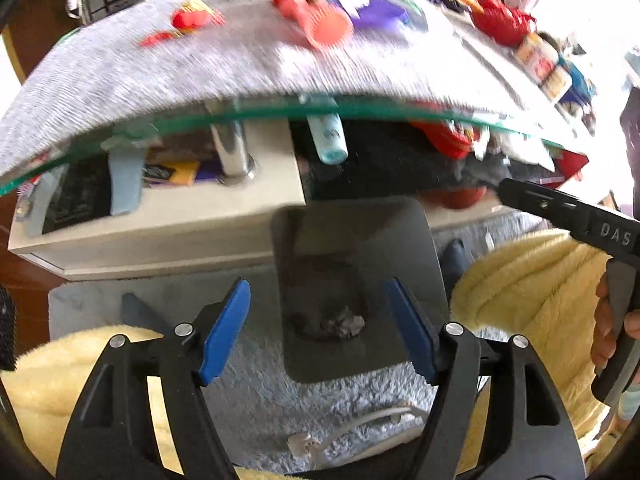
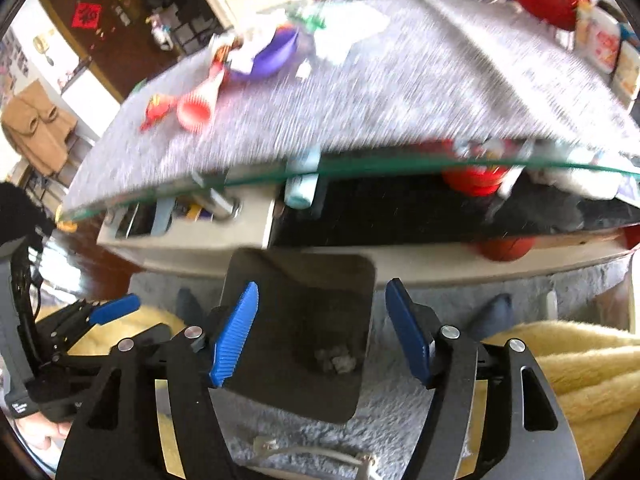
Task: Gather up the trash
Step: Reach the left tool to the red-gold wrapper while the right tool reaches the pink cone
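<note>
A dark square trash bin (image 1: pixel 316 232) (image 2: pixel 344 276) stands on the grey rug below the table edge, with crumpled grey trash (image 1: pixel 340 322) (image 2: pixel 336 360) at its bottom. My left gripper (image 1: pixel 318 330) is open and empty above the bin. My right gripper (image 2: pixel 320 334) is open and empty above the same bin. On the grey table cloth (image 1: pixel 160 68) (image 2: pixel 400 92) lie a red cup on its side (image 1: pixel 320 20) (image 2: pixel 198 106), red wrappers (image 1: pixel 188 20) (image 2: pixel 156 110) and a purple bowl (image 1: pixel 380 14) (image 2: pixel 272 54) with paper scraps.
The glass table edge (image 1: pixel 280 114) (image 2: pixel 400 166) juts over a lower shelf holding clutter and a pale blue tube (image 1: pixel 330 138). Yellow fleece (image 1: pixel 532 288) (image 2: pixel 580 368) lies on both sides. A white cable (image 1: pixel 360 420) lies on the rug. Jars (image 1: pixel 540 64) stand at the table's right.
</note>
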Demonstrator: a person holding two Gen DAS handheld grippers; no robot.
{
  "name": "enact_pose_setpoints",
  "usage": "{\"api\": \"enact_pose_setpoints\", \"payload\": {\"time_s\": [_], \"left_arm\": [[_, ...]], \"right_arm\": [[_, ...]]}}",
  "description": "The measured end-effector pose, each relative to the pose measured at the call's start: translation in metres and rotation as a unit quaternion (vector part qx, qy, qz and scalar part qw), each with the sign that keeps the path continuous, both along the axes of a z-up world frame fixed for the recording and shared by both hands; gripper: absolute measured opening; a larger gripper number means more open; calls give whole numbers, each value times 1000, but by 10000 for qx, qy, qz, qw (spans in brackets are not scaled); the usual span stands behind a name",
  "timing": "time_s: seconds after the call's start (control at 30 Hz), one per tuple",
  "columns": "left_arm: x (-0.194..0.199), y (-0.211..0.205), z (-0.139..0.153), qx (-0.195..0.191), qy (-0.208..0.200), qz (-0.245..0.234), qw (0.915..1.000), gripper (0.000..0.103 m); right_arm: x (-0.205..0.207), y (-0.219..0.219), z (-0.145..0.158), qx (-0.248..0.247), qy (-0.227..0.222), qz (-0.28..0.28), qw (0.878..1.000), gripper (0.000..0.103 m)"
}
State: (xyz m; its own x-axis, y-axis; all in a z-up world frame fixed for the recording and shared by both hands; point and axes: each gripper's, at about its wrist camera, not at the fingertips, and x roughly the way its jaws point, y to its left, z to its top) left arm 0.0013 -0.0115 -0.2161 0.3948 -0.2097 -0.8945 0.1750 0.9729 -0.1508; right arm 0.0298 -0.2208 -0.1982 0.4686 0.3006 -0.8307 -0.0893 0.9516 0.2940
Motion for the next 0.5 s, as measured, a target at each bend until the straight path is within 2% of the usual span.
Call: {"api": "enact_pose_setpoints", "payload": {"time_s": [0.27, 0.5], "left_arm": [[19, 23, 35, -43, -390, 305, 9988, 70], [49, 39, 58, 106, -644, 501, 9966, 70]], "right_arm": [[19, -10, 32, -7, -374, -143, 9992, 68], [46, 21, 46, 133, -572, 237, 9980, 68]]}}
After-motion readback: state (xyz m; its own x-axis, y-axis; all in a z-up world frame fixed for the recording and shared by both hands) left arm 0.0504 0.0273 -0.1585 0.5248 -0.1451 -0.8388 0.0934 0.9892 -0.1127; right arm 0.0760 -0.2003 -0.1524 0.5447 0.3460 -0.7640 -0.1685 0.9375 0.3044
